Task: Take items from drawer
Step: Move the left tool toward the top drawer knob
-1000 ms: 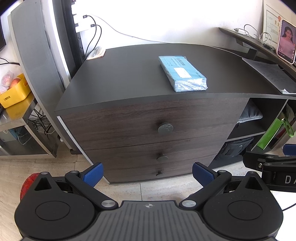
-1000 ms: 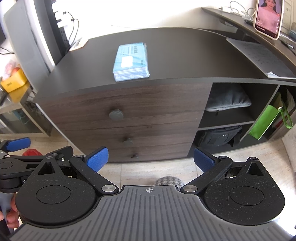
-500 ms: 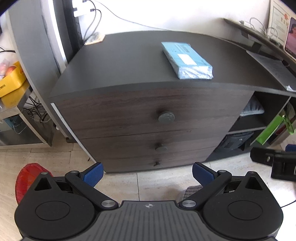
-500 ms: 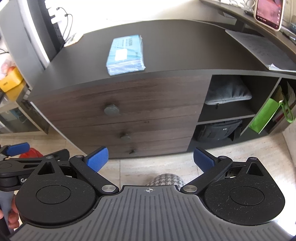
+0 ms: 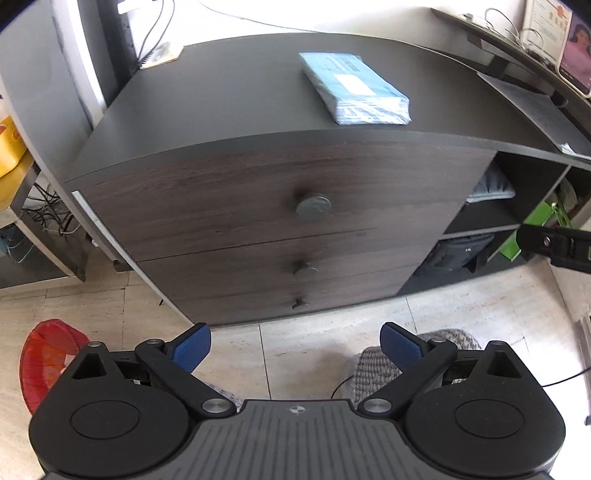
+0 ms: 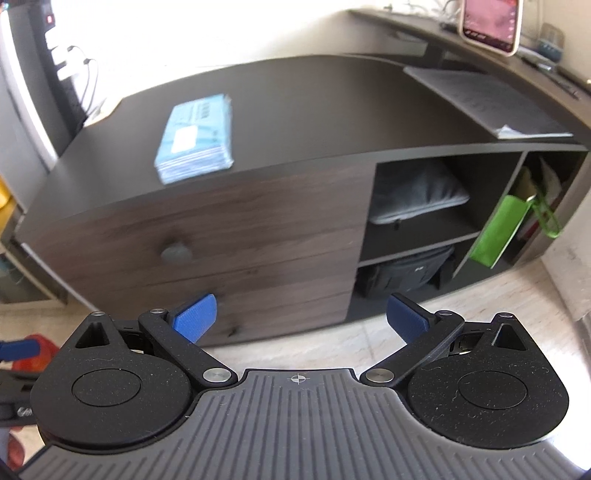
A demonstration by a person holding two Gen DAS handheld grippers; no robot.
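A dark wood cabinet has three shut drawers. The top drawer [image 5: 258, 199] carries a round grey knob [image 5: 313, 204], which also shows in the right wrist view [image 6: 176, 253]. Two smaller knobs [image 5: 305, 268] sit below it. A blue packet [image 5: 354, 88] lies on the cabinet top, also in the right wrist view [image 6: 197, 138]. My left gripper [image 5: 295, 345] is open and empty, held in front of the drawers above the floor. My right gripper [image 6: 303, 319] is open and empty, in front of the cabinet's right part. The drawer contents are hidden.
Open shelves at the cabinet's right hold a grey pouch [image 6: 417, 199], a black bag [image 6: 406, 273] and a green bag [image 6: 498, 232]. A red bin [image 5: 48, 354] stands on the tiled floor at left. A phone [image 6: 491, 22] stands on the desk at back right.
Both grippers have moved closer to the cabinet. The right wrist view has swung right, so the shelves sit nearer its middle. The drawers stay shut.
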